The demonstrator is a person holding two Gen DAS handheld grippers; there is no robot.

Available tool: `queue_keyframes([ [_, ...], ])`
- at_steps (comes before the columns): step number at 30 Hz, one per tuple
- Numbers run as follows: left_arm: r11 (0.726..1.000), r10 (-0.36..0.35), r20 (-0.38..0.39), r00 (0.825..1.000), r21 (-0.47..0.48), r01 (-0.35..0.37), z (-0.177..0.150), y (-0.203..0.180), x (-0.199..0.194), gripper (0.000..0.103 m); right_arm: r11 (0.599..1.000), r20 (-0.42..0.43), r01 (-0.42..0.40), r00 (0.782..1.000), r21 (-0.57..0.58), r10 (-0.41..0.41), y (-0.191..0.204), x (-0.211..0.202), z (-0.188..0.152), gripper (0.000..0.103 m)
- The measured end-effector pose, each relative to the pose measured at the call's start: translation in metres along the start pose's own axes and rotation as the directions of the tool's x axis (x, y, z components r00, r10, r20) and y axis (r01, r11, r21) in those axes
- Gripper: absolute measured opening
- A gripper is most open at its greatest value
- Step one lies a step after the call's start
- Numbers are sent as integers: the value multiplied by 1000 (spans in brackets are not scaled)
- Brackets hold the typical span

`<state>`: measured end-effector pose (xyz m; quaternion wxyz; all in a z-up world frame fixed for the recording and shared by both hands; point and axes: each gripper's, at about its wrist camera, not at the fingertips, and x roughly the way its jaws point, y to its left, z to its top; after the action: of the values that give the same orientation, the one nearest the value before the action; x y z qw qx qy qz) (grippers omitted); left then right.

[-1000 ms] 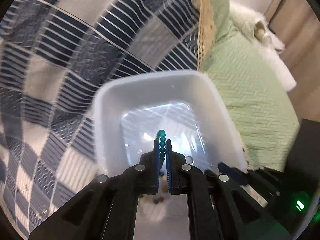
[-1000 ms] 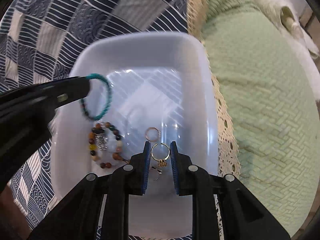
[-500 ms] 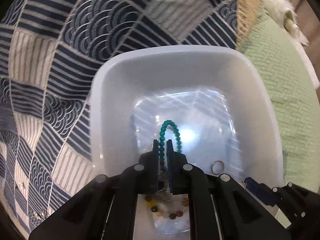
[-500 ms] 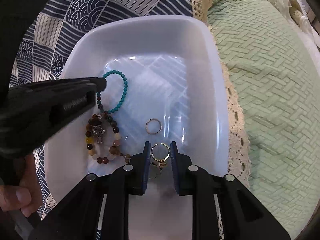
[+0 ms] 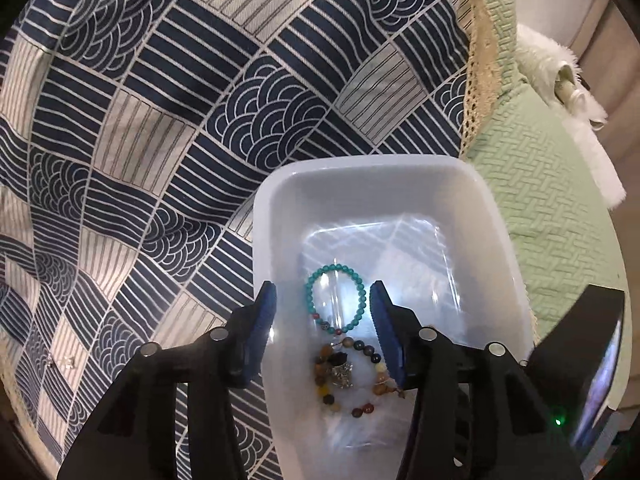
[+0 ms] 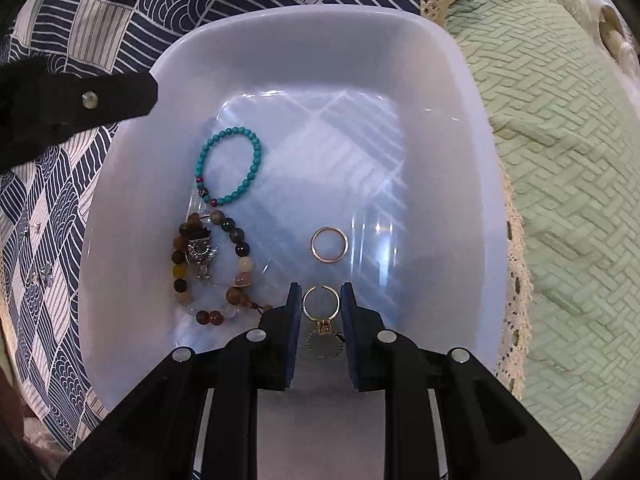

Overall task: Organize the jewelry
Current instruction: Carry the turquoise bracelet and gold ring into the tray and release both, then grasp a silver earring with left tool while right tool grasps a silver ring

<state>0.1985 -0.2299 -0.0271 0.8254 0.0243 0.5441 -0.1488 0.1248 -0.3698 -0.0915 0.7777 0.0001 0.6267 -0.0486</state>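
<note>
A white plastic tub (image 5: pixel 280 200) (image 6: pixel 472 128) sits on the patterned cloth. A turquoise bead bracelet (image 5: pixel 335 298) (image 6: pixel 229 165) lies loose on its floor. Below it lies a brown mixed-bead bracelet (image 5: pixel 352 380) (image 6: pixel 208 268) with a silver charm. A plain gold ring (image 6: pixel 329 244) lies to the right. My left gripper (image 5: pixel 322 312) is open above the turquoise bracelet, empty. My right gripper (image 6: pixel 321 307) is shut on a gold ring with a charm (image 6: pixel 321 312), held just above the tub floor.
A blue and white patterned cloth (image 5: pixel 160 120) covers the surface left of the tub. A green textured cloth (image 6: pixel 560 160) with a lace edge lies to the right. Small silver earrings (image 6: pixel 42 276) lie on the patterned cloth at the left.
My left gripper has opened and let go of the turquoise bracelet, which now lies on the tub floor. The left gripper has pulled back. The right gripper still holds the ring.
</note>
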Motion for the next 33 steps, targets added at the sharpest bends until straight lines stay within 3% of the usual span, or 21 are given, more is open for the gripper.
queue_keyframes([
  [1, 1000, 4, 1, 1000, 3, -4, 0, 0, -1, 47, 1000, 4, 2, 1000, 0, -2, 0, 1, 1, 22],
  [2, 1000, 14, 4, 1000, 6, -14, -2, 1, -4, 47, 1000, 11, 8, 1000, 0, -8, -1, -2, 3, 30],
  [3, 1000, 18, 8, 1000, 8, -18, -7, -6, -7, 47, 1000, 20, 18, 1000, 0, -18, -1, -6, 3, 48],
  [5, 1000, 25, 11, 1000, 6, -25, -1, -14, -11, 47, 999, 46, 36, 998, -6, -36, 3, -13, 3, 64],
  [9, 999, 32, 20, 999, 5, -32, 8, -17, -19, 47, 1000, 95, 12, 995, -7, -11, 12, -33, 4, 64],
  [14, 999, 48, 68, 997, -17, -47, -5, 18, -70, 50, 999, 182, 6, 983, -36, 1, 30, -73, 3, 68],
  [17, 995, 92, 101, 991, -40, -88, -24, 53, -102, 55, 997, 232, 1, 973, -72, 16, 47, -94, 7, 77],
  [22, 975, 182, 96, 979, -147, -167, -69, 128, -132, 62, 988, 276, -3, 960, -155, 47, 104, -113, 7, 78],
  [28, 950, 204, 11, 979, -242, -196, -127, 216, -117, 65, 971, 277, -32, 956, -238, 99, 173, -113, -3, 79],
  [33, 927, 228, -28, 973, -300, -226, -149, 262, -84, 65, 954, 255, -10, 963, -298, 90, 224, -100, -3, 80],
])
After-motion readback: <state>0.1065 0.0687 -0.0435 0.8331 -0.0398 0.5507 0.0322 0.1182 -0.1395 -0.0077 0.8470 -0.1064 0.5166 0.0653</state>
